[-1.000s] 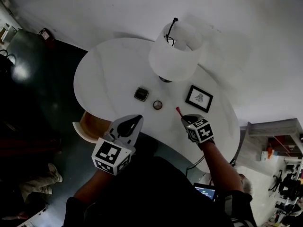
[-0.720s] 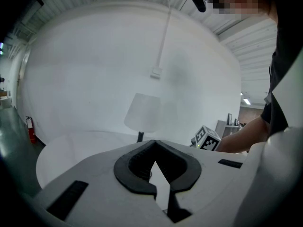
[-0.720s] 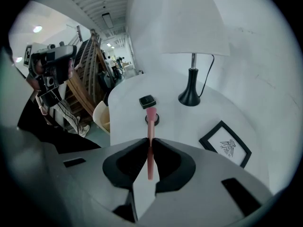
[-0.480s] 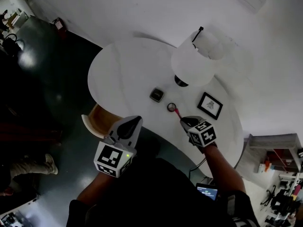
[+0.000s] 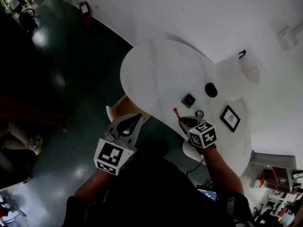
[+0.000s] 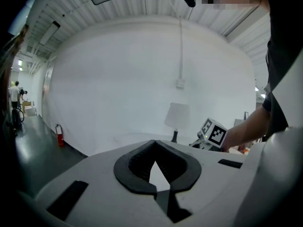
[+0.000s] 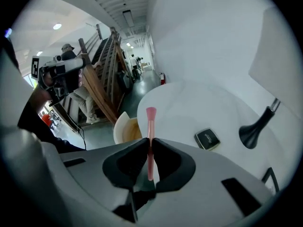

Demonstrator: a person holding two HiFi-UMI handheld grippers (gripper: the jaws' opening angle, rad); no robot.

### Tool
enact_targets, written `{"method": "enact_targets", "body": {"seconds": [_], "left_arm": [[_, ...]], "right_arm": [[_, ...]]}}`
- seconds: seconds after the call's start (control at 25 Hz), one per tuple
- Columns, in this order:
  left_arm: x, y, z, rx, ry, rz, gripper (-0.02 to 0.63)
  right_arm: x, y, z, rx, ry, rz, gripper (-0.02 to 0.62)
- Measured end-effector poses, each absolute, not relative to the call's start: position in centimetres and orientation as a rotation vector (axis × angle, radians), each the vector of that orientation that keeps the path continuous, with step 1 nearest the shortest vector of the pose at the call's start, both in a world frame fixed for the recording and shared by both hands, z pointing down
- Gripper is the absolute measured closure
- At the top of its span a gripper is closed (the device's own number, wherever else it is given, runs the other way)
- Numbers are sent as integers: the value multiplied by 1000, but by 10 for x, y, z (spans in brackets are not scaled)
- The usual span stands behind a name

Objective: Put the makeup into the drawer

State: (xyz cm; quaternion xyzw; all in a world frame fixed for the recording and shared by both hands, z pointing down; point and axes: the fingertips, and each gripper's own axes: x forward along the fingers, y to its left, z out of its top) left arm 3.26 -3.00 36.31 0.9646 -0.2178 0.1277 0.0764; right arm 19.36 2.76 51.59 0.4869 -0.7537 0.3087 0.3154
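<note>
Pink and slim, the makeup brush (image 7: 151,122) stands clamped between the closed jaws of the right gripper (image 7: 150,142), its bristle end poking out past the fingertips and hanging over the near edge of the white round table (image 5: 156,74). The left gripper (image 5: 138,116) is off the table's near side, above the dark floor, with its jaws pressed together and nothing between them. A drawer (image 5: 122,110) with a tan inside sticks out open from under the table's edge, between the two grippers in the head view. On the table top lie a dark square compact (image 5: 188,100) and a small round item (image 5: 200,113), both near the brush. Farther in on the table stand a lamp (image 5: 234,77) and a small black picture frame (image 5: 230,118).
</note>
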Motion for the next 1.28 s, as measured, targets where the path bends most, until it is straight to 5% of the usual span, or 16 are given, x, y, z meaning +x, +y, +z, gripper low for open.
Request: {"method": "enact_targets", "body": {"seconds": [0.6,1.28], "left_arm": [[-105,-76,374,2794,-858,325,595],[-120,-104,423,2674,-909,319,595]], "right_arm": [[29,-46,530,1033,-2093,793,548],[-40,-71,655,807,-2009,808,548]]}}
